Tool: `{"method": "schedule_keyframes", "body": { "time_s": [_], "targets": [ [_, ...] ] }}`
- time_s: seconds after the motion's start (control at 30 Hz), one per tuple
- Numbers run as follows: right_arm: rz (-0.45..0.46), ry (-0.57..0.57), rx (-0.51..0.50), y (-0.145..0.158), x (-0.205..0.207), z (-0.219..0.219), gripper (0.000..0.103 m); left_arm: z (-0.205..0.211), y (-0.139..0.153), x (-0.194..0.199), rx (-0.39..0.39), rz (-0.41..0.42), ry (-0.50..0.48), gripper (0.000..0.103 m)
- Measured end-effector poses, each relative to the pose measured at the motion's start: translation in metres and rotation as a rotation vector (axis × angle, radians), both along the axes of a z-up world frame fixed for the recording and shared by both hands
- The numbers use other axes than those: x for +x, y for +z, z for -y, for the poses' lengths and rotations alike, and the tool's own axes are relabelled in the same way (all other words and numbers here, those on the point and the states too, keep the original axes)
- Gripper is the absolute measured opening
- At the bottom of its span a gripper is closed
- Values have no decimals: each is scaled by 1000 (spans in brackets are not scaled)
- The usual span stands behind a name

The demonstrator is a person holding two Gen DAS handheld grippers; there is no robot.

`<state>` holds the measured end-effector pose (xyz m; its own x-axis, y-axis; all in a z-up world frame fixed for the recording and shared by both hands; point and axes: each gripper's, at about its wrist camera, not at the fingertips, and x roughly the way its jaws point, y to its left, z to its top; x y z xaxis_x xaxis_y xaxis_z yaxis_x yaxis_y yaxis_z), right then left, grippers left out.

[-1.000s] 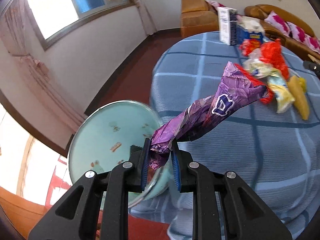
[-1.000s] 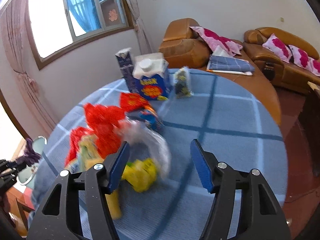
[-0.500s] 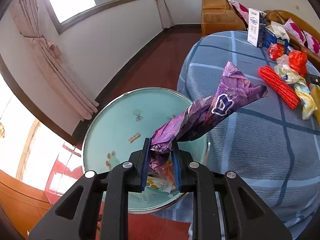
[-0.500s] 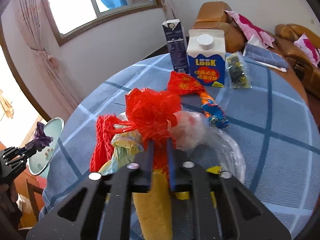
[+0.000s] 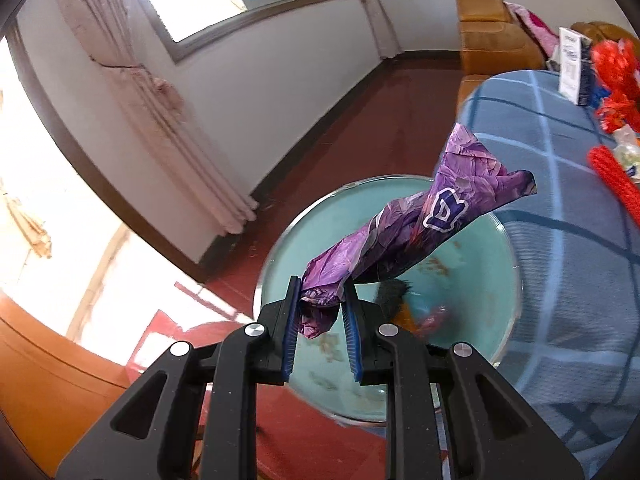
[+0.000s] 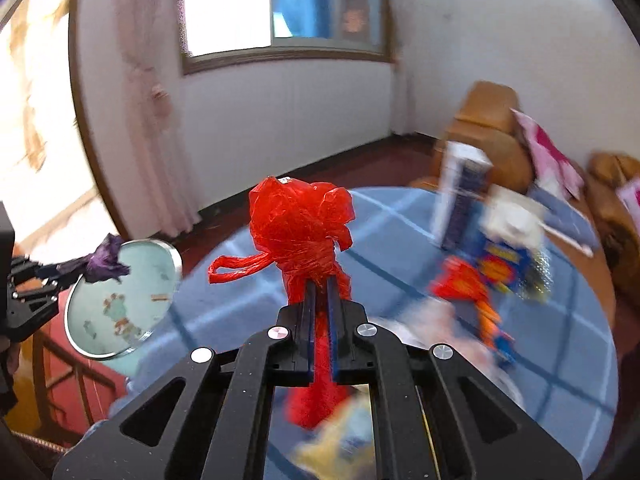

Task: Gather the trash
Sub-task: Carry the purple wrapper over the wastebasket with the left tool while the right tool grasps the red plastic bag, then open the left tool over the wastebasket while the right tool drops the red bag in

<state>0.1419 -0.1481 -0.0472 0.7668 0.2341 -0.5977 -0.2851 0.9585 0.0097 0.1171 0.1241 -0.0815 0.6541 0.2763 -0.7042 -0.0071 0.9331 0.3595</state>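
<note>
My left gripper (image 5: 320,300) is shut on a crumpled purple wrapper (image 5: 420,228), which hangs over a round teal basin (image 5: 492,280) beside the blue checked table (image 5: 568,320). Some trash lies in the basin's bottom. In the right wrist view my right gripper (image 6: 322,292) is shut on a knotted red plastic bag (image 6: 300,224), lifted above the table (image 6: 248,280). The left gripper (image 6: 60,270) with the purple wrapper (image 6: 106,262) shows at far left over the basin (image 6: 92,332).
On the table lie a red net bag (image 5: 612,176), red wrappers (image 6: 464,284), a yellow wrapper (image 6: 340,440), a blue milk carton (image 6: 504,248) and a tall carton (image 6: 460,196). Brown sofas (image 5: 488,36) stand behind; dark red floor and curtains on the left.
My left gripper carried the purple wrapper off the table to above the basin. My right gripper shut on the red plastic bag and lifted it off the pile, swinging left.
</note>
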Motion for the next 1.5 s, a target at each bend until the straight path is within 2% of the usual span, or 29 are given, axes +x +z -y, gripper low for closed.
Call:
{"method": "schedule_keyframes", "body": {
  "time_s": [0.23,0.53,0.73,1.5],
  "targets": [
    [-30,145,-49,-18,21,-69,6,-27,-5,3,14,-10,74,21],
    [-52,232,-83,-31,25,-116,6,-47,-12,4,15,-32,124,21],
    [-49,261,-91,-30,25,-127,6,-53,-15,4,36,-40,144,21],
    [-55,303,-102,-31,18,-138,6,-53,-13,2,-11,-37,123,23]
  ]
}}
